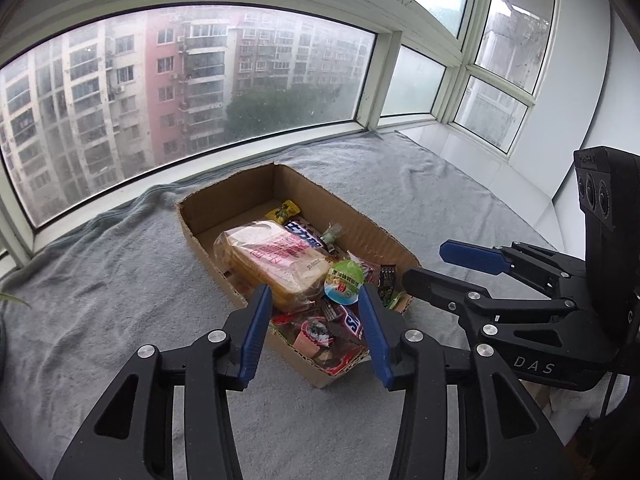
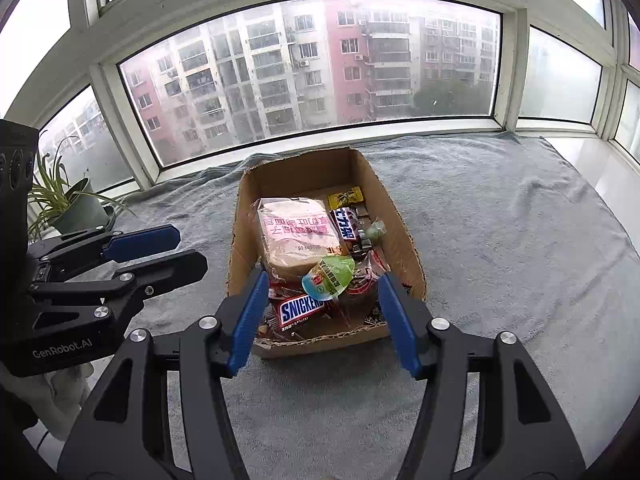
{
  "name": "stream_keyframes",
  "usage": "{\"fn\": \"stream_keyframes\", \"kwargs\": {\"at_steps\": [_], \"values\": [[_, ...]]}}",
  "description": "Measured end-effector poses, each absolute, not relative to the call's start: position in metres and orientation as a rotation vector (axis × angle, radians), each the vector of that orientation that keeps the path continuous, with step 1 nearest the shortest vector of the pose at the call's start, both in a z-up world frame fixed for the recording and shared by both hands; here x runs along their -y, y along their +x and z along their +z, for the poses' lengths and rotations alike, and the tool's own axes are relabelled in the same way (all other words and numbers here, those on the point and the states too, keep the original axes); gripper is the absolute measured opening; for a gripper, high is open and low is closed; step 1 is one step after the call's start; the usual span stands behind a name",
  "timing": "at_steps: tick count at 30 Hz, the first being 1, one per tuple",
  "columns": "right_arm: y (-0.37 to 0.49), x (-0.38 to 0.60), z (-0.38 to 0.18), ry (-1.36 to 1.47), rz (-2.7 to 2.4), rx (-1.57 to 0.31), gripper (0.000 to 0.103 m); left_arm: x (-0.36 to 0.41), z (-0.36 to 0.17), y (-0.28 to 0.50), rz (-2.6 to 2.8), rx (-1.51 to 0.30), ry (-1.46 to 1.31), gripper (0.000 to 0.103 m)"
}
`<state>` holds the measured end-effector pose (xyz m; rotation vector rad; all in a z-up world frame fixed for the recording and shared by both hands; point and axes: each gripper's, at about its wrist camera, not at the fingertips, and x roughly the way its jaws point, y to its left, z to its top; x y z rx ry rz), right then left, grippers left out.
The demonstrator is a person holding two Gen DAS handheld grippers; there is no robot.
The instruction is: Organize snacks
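Observation:
An open cardboard box [image 1: 256,192] [image 2: 304,172] sits on a grey blanket and holds several snacks. Inside lie a bagged loaf of bread [image 1: 272,256] [image 2: 296,232], a jelly cup with a green lid [image 1: 344,280] [image 2: 330,276], a Snickers bar [image 1: 352,322] [image 2: 302,310], a blue-and-white chocolate bar [image 2: 347,229] and a yellow packet [image 1: 283,211] [image 2: 345,197]. My left gripper [image 1: 316,296] [image 2: 190,248] hovers open above the box's near left corner. My right gripper [image 2: 324,280] [image 1: 426,264] hovers open over the near end. Neither holds anything.
The grey blanket [image 2: 500,240] covers a window ledge. Window glass and white frames run along the far side and the right. A potted plant [image 2: 68,204] stands at the far left corner. A bare white sill [image 2: 608,168] shows at the right.

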<state>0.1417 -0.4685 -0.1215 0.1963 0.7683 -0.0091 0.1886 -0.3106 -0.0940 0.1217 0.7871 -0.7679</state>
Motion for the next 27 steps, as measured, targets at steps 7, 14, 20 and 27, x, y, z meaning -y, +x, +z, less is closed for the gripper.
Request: {"fn": "stream_keyframes", "kwargs": {"at_steps": [7,14,20,27], "values": [[0.120,0.463,-0.107,0.209,-0.025,-0.741,0.077,0.301,-0.087,0.178,-0.759,-0.771,0.115,0.051],[0.094,0.448,-0.088,0.178,-0.038,-0.699,0.089,0.285,-0.075,0.159,-0.722,-0.734,0.130,0.068],[0.076,0.433,-0.078,0.169,-0.037,-0.680,0.092,0.268,-0.069,0.146,-0.677,-0.729,0.113,0.073],[0.062,0.419,-0.072,0.167,-0.033,-0.671,0.095,0.249,-0.064,0.131,-0.631,-0.709,0.097,0.074]]}}
